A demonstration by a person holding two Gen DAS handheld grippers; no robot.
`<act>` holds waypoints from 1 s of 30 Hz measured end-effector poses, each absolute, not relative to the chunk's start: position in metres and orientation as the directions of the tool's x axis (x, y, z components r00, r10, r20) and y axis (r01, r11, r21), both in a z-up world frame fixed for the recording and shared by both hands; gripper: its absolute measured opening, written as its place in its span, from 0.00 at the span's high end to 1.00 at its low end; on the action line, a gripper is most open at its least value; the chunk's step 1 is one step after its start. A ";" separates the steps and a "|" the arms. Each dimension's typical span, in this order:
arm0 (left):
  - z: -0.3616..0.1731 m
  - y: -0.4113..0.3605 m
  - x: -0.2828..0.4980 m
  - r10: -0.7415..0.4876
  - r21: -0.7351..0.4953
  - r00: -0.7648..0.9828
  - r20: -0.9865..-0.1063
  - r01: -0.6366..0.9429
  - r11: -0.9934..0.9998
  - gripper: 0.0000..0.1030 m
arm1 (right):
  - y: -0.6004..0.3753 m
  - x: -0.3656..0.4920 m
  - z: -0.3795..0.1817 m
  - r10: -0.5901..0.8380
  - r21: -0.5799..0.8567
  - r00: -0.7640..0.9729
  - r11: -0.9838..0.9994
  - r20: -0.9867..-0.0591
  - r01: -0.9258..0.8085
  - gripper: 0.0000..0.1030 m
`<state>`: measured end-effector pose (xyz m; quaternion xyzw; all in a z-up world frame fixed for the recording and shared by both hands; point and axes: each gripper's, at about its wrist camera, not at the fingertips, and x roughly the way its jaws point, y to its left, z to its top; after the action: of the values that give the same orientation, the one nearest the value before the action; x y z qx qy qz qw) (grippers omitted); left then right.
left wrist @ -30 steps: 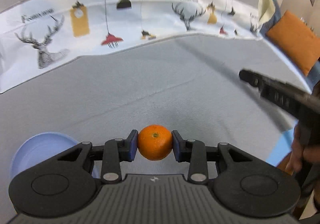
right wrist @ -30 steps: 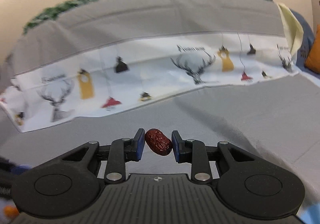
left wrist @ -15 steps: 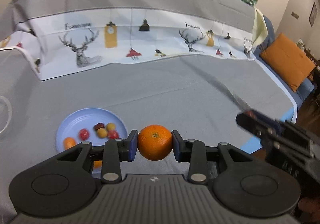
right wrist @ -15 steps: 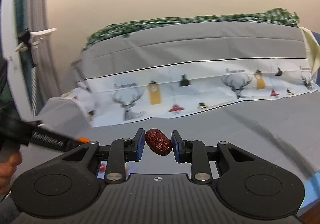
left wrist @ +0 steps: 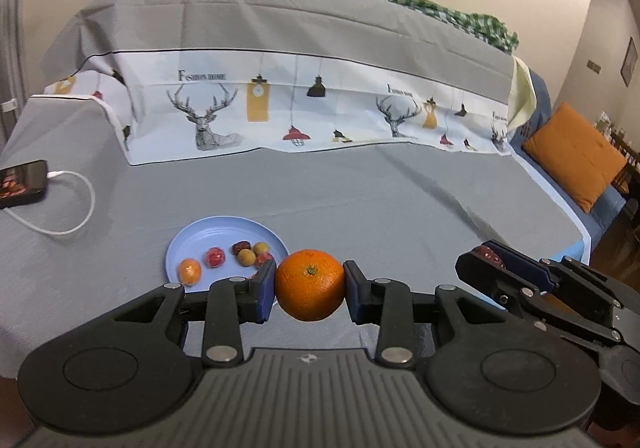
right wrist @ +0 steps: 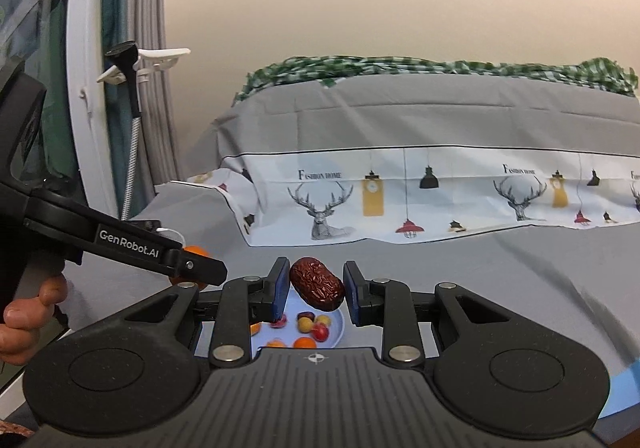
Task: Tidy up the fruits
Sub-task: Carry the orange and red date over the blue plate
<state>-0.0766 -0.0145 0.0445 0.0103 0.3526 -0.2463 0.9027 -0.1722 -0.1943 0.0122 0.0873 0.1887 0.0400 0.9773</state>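
The left tongs (left wrist: 309,285) are clamped on an orange (left wrist: 310,284), both blue pads pressed against its sides, the stem end facing the camera. The right tongs (right wrist: 316,285) grip a wrinkled red date (right wrist: 317,284), which sits tilted between the pads. In the left wrist view the right tongs show at the lower right of the orange, the date a dark red speck at their tip. In the right wrist view a hand (right wrist: 24,314) holds the grip of the left tongs at the left edge.

Just beyond the orange, to its left, a light blue plate (left wrist: 224,232) rests on the grey-covered surface (left wrist: 360,200) and carries several small fruits (left wrist: 216,257): orange, red and yellow ones. Left of the plate and well apart lies a phone (left wrist: 22,182) with a white cable (left wrist: 76,208) looped beside it. Behind the plate hangs a white cloth printed with deer (left wrist: 280,108), and far right of it sits an orange cushion (left wrist: 576,168).
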 end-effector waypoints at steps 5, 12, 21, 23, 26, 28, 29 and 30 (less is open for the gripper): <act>0.049 0.002 -0.082 -0.429 -0.165 0.648 -0.630 0.428 0.889 0.62 | -0.182 -0.174 0.017 0.122 0.159 0.926 0.985 -0.356 -0.068 0.71; 0.055 0.015 -0.090 -0.432 -0.175 0.667 -0.607 0.418 0.891 0.62 | -0.172 -0.176 0.021 0.135 0.140 0.925 0.986 -0.354 -0.091 0.71; 0.057 0.020 -0.091 -0.439 -0.188 0.669 -0.600 0.415 0.890 0.62 | -0.174 -0.176 0.020 0.138 0.138 0.923 0.986 -0.359 -0.094 0.71; 0.057 0.020 -0.089 -0.435 -0.187 0.670 -0.601 0.411 0.892 0.62 | -0.173 -0.174 0.019 0.140 0.140 0.922 0.986 -0.362 -0.095 0.71; 0.055 0.020 -0.086 -0.430 -0.189 0.670 -0.605 0.404 0.895 0.62 | -0.173 -0.173 0.015 0.143 0.145 0.917 0.985 -0.371 -0.095 0.71; 0.054 0.019 -0.084 -0.426 -0.190 0.668 -0.610 0.399 0.897 0.62 | -0.173 -0.171 0.013 0.147 0.149 0.914 0.984 -0.378 -0.096 0.71; 0.053 0.020 -0.082 -0.424 -0.190 0.668 -0.612 0.397 0.898 0.62 | -0.174 -0.170 0.014 0.149 0.150 0.913 0.984 -0.380 -0.098 0.71; 0.052 0.020 -0.081 -0.421 -0.189 0.667 -0.615 0.394 0.900 0.62 | -0.174 -0.169 0.014 0.150 0.152 0.912 0.984 -0.381 -0.098 0.71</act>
<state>-0.0809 0.0197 0.0522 -0.0200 0.3416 -0.2232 0.9128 -0.1691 -0.1742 0.0136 0.0648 0.1996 0.0636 0.9757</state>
